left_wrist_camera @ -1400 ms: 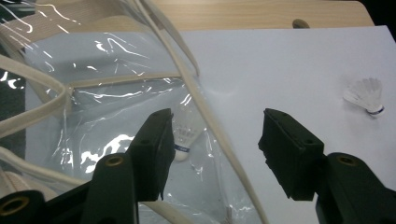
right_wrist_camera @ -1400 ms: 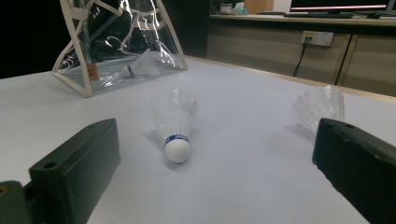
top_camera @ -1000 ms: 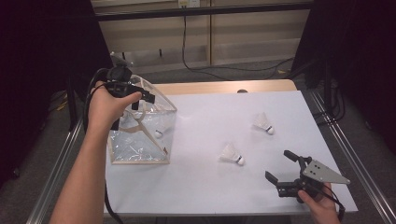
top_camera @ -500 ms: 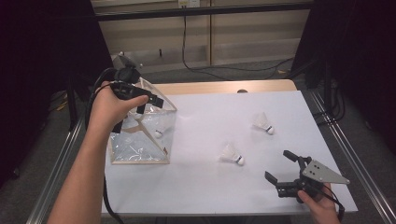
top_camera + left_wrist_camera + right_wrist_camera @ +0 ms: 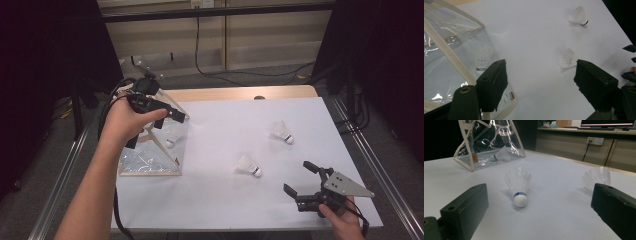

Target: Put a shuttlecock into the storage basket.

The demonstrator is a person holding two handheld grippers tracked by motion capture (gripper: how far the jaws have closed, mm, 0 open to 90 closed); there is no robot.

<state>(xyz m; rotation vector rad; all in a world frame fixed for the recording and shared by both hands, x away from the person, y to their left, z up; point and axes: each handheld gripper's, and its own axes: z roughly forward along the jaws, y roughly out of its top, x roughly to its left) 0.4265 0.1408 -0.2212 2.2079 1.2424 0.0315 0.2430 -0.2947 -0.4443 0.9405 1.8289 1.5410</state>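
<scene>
**Shuttlecock in the bag, two more out on the surface**

One shuttlecock (image 5: 170, 141) lies inside the clear plastic bag (image 5: 150, 162), a tent-shaped pouch w/ cream trim standing at the left side of the white surface (image 5: 225, 200). Seen thru the plastic in the left gripper view, it rests near the bag's floor, feathers up, blue band low. The left gripper (image 5: 167, 117) hovers over the bag's top edge, held in the person's left hand (image 5: 127, 122); its fingers have just been opening and now stand wide apart w/ nothing between them, one finger (image 5: 492, 85) in front of the bag's wall, the other over bare surface.

A second shuttlecock (image 5: 248, 165) lies near the middle of the surface, cork end toward the person, well apart from the bag. A third shuttlecock (image 5: 282, 131) lies farther back and to the right.

The right gripper (image 5: 302, 177) sits low at the front right corner, in the person's right hand (image 5: 340, 220), pointed at the middle shuttlecock. Its fingers are spread wide and empty; in the right gripper view that shuttlecock sits ahead of them, not touched. Grey plate on top, cable trailing.
</scene>
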